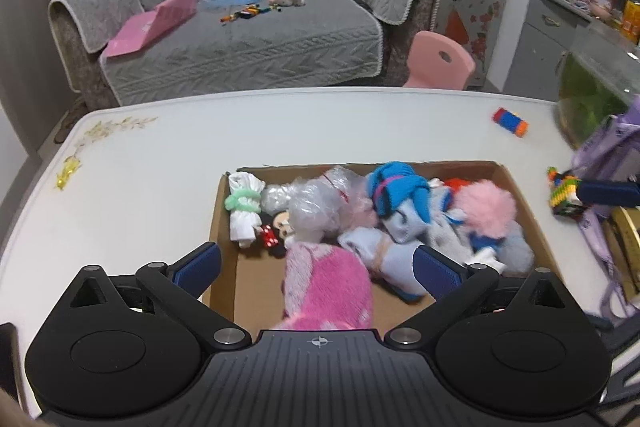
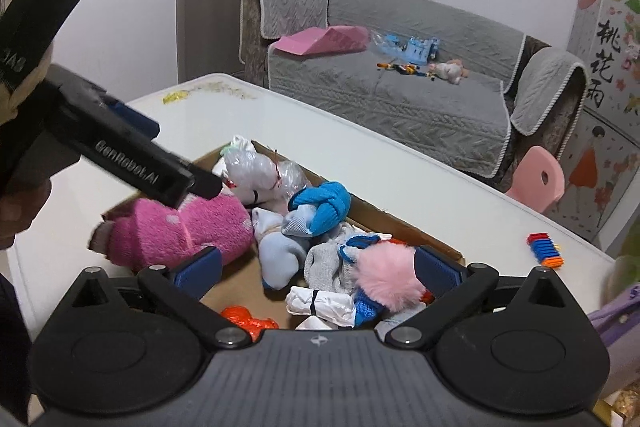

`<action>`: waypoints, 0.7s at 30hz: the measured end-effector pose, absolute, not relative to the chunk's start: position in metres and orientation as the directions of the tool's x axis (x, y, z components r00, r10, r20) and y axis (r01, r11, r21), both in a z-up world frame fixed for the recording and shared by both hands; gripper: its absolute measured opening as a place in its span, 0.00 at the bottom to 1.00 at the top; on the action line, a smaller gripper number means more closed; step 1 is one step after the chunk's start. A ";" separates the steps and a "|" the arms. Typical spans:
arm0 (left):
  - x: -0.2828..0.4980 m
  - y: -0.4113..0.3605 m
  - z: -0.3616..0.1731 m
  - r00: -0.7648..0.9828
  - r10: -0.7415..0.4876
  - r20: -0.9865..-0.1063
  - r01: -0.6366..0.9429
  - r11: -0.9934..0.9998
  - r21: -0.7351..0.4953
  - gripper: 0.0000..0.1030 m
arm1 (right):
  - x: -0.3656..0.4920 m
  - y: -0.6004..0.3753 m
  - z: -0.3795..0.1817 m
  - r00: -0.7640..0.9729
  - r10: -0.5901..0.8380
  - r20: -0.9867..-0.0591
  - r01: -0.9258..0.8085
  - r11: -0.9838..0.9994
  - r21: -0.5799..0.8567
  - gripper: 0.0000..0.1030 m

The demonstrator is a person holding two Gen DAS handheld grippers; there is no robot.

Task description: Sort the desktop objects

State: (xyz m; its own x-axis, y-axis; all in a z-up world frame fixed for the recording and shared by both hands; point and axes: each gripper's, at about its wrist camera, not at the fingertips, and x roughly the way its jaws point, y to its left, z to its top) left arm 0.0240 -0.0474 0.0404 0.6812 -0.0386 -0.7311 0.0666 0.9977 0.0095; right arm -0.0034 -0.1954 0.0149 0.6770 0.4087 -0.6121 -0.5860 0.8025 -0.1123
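The cardboard box (image 1: 532, 211) sat mid-frame on the white surface (image 1: 160, 163), packed with rolled socks. A fuzzy pink sock (image 1: 328, 283) ran under the left gripper (image 1: 318, 267), its near end cut off. The right gripper (image 2: 318, 269) hid box contents too. Both jaws stood spread, pinching nothing. "GenRobot.AI" read on the left gripper's side.

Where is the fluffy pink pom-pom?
The fluffy pink pom-pom lies in the cardboard box on the table, near its right end in both views, just right of the blue sock bundle.
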 end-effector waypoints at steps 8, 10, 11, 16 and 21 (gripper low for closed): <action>-0.015 -0.055 0.055 0.705 -0.041 -0.708 0.089 0.995 0.032 1.00 | -0.031 -0.203 0.032 0.697 0.411 -0.587 -0.585 0.800 -0.135 0.99; -0.023 -0.058 0.056 0.710 -0.033 -0.704 0.093 0.995 0.046 1.00 | -0.039 -0.207 0.033 0.704 0.416 -0.576 -0.583 0.802 -0.132 0.99; -0.026 -0.060 0.056 0.712 -0.033 -0.701 0.098 0.994 0.053 1.00 | -0.042 -0.209 0.034 0.707 0.418 -0.571 -0.580 0.804 -0.131 0.99; -0.040 -0.065 0.060 0.723 -0.073 -0.687 0.141 0.989 0.043 1.00 | -0.054 -0.214 0.034 0.719 0.418 -0.555 -0.572 0.809 -0.132 0.99; -0.050 -0.058 0.064 0.728 -0.183 -0.661 0.188 0.980 -0.064 1.00 | -0.063 -0.217 0.035 0.728 0.425 -0.539 -0.565 0.816 -0.121 0.99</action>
State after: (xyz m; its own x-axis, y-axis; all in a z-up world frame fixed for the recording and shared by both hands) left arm -0.0497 -0.0580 0.0635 0.7281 -0.1826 -0.6607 0.1878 0.9801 -0.0639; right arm -0.0627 -0.2171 0.0354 0.7276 0.4246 -0.5388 -0.5654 0.8160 -0.1206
